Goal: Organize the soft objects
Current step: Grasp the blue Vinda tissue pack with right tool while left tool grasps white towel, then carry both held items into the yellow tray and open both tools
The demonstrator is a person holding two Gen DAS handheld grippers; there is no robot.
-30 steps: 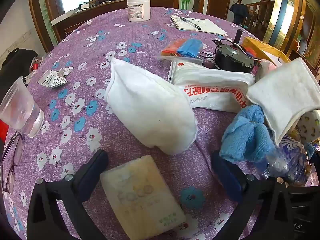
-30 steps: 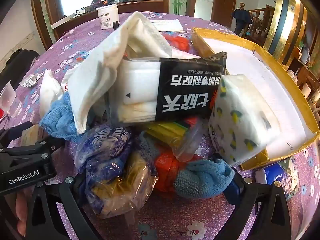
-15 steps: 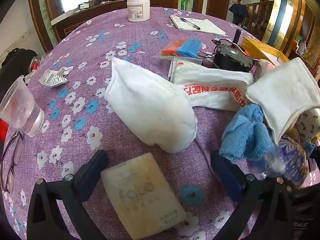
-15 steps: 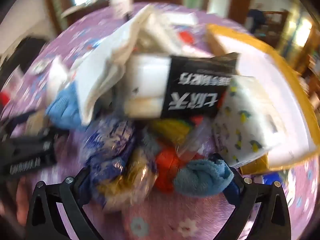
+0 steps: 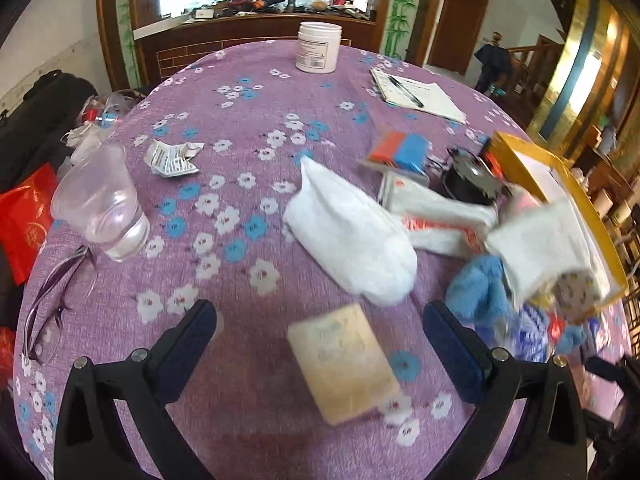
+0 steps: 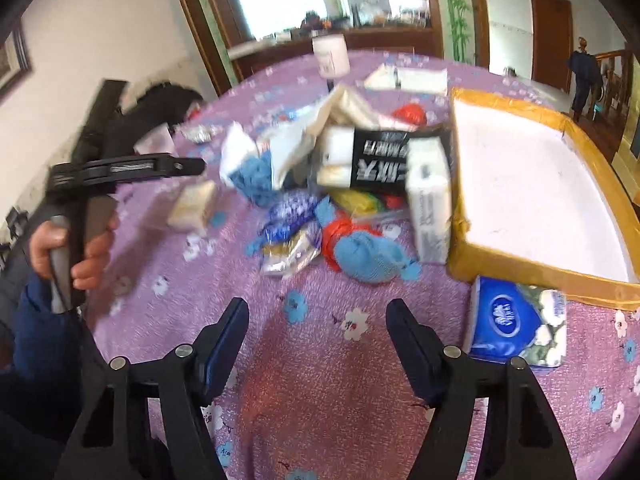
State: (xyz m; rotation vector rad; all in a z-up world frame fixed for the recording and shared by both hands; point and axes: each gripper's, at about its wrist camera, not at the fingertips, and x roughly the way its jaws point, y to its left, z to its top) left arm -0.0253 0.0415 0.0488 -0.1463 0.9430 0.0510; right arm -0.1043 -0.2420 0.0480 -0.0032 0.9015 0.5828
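Soft stuff still in a heap, box still bare

The pile of soft things (image 6: 340,184) sits mid-table just left of the yellow-taped box (image 6: 532,184), whose white inside looks bare, so I'd say basically nothing is sorted yet. Blue towel bundle (image 6: 368,256), white cloth pouch (image 5: 348,236), a cream pack (image 5: 344,364) lying apart near the left gripper (image 5: 320,344), and a blue tissue pack (image 6: 516,320) in front of the box all still need homes. Left gripper is spread wide with nothing in it; right gripper (image 6: 318,344) is closing, and there's only purple floral tablecloth (image 6: 320,392) between its jaws. Writing: the black wrapper (image 6: 380,160) has big white Chinese characters, too blurred to read. The tissue logo and the white jar (image 5: 319,47) label aren't legible either.
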